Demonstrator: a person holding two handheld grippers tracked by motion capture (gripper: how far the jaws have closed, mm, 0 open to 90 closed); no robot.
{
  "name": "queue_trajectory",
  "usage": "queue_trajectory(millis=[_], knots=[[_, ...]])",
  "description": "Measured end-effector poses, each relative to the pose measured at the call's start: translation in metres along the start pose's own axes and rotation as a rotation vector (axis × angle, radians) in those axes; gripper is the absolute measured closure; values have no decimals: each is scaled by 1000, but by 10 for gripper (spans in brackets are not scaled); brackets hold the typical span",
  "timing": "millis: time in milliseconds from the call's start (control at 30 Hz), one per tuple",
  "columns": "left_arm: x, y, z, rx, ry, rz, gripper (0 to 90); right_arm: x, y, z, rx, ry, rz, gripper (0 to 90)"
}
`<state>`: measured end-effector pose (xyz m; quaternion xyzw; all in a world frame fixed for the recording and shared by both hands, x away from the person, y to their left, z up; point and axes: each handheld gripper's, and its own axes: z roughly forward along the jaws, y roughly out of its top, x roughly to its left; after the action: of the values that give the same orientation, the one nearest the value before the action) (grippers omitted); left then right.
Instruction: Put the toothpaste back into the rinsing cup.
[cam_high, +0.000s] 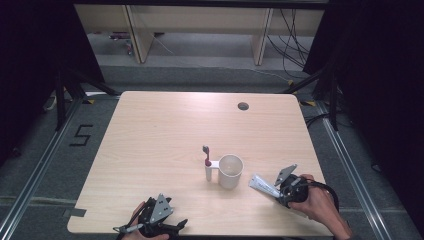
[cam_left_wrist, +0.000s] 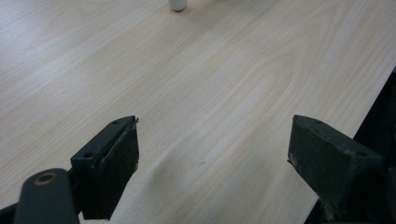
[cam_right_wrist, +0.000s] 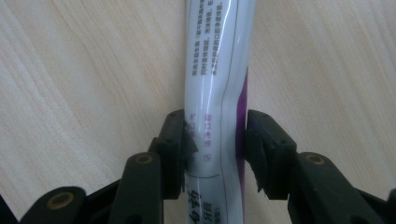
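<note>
Left gripper (cam_high: 167, 227) rests at the near edge of the table (cam_high: 150, 130), jaws spread wide over bare wood, nothing between them in the left gripper view; idle.

Mid-table: a white cup (cam_high: 230, 171) stands upright. Just beside it on its left, a small white holder (cam_high: 208, 172) carries a toothbrush (cam_high: 206, 155) upright, bristle head at the top (red handle, as far as the high view tells).

Right gripper (cam_high: 278, 192) sits near the front right edge, pointed toward the cup. In the right gripper view its pads (cam_right_wrist: 180, 140) pinch a white toothpaste tube (cam_right_wrist: 219, 84) across its width; the tube wall dents at the pinch. The tube lies flat on the wood, its far end near the cup but apart from it.

Step in hand, by my reading: securing the tube. Next move likely calls for a clean lift without the tube slipping, then a carry toward the cup while clearing its rim and the toothbrush.
</note>
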<state>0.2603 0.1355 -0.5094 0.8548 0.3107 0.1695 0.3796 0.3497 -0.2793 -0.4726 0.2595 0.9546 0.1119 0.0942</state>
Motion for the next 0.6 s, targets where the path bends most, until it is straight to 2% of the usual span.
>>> queue_trajectory(millis=[67, 200, 233, 267, 333, 367, 400, 433, 500, 533, 600], knots=[[-1, 0, 0, -9, -6, -8, 161, -1, 2, 0, 22, 10, 1, 604], [-1, 0, 0, 11, -3, 6, 161, -5, 5, 0, 39, 35, 4, 610], [0, 0, -1, 20, -4, 16, 161, -5, 6, 0, 48, 37, 21, 613], [-2, 0, 2, -7, -9, -11, 161, -7, 6, 1, 47, 46, 6, 616], [-1, 0, 1, 5, -3, 4, 161, -6, 8, 0, 65, 45, 38, 623], [-1, 0, 0, 21, -4, 15, 161, -8, 8, 1, 62, 47, 19, 628], [-1, 0, 0, 20, -5, 14, 161, -8, 9, 0, 73, 48, 31, 635], [-2, 0, 1, 11, -7, 4, 161, -10, 9, 1, 67, 54, 7, 650], [-2, 0, 2, -1, -12, -8, 161, -11, 10, -1, 78, 56, 33, 712], [-3, 0, 1, 4, -13, -6, 161, -13, 10, -1, 72, 57, 31, 750], [-2, 0, 2, 2, -15, -2, 161, -15, 11, 1, 83, 57, 26, 749]])
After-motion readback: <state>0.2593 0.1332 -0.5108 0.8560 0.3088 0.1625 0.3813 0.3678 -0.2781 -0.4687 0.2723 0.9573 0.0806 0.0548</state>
